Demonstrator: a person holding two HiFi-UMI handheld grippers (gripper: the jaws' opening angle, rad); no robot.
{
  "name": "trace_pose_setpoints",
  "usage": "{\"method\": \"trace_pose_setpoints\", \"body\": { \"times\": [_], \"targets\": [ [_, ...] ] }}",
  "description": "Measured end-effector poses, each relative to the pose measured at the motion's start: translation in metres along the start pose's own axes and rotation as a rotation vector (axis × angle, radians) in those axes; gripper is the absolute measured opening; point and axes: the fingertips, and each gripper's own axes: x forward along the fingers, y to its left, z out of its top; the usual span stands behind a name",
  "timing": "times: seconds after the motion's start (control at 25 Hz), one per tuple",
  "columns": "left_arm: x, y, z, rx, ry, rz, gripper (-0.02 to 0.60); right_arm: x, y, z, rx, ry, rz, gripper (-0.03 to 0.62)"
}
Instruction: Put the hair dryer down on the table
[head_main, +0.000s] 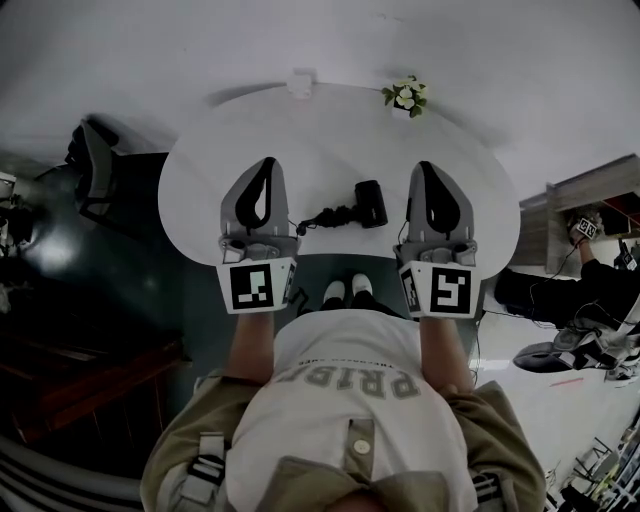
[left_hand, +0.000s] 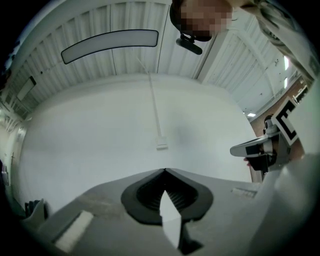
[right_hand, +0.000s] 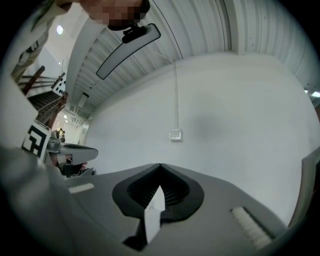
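Observation:
A black hair dryer (head_main: 368, 203) lies on the round white table (head_main: 330, 130), its dark cord (head_main: 322, 218) trailing left toward the near edge. My left gripper (head_main: 266, 162) hovers over the table to the left of the dryer, jaws shut with nothing in them. My right gripper (head_main: 426, 166) hovers just right of the dryer, also shut and empty. In the left gripper view the jaws (left_hand: 164, 170) meet at a point, aimed at a white wall; the same holds in the right gripper view (right_hand: 160, 164). Neither gripper view shows the dryer.
A small potted plant (head_main: 406, 95) and a small white object (head_main: 300, 83) stand at the table's far edge. A dark chair (head_main: 95, 170) is at the left. A person (head_main: 590, 270) sits on the floor at the right. A wall socket (left_hand: 162, 146) is ahead.

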Motion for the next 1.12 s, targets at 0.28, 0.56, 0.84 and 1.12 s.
{"method": "trace_pose_setpoints", "body": {
  "times": [0.28,0.56,0.84,1.12],
  "targets": [
    [0.001,0.000,0.000,-0.013,0.006,-0.001,0.005,0.000,-0.002,0.006,-0.012,-0.009,-0.002,0.003],
    [-0.001,-0.001,-0.006,-0.008,0.032,0.001,0.005,0.000,0.000,-0.013,-0.070,0.081,0.021,0.000],
    [-0.002,-0.005,-0.009,-0.004,0.036,0.000,0.005,0.000,0.003,-0.008,-0.074,0.059,0.041,0.000],
    [-0.005,-0.006,-0.013,-0.004,0.051,0.003,0.005,-0.003,0.014,-0.007,-0.074,0.084,0.097,0.000]
  ]
}}
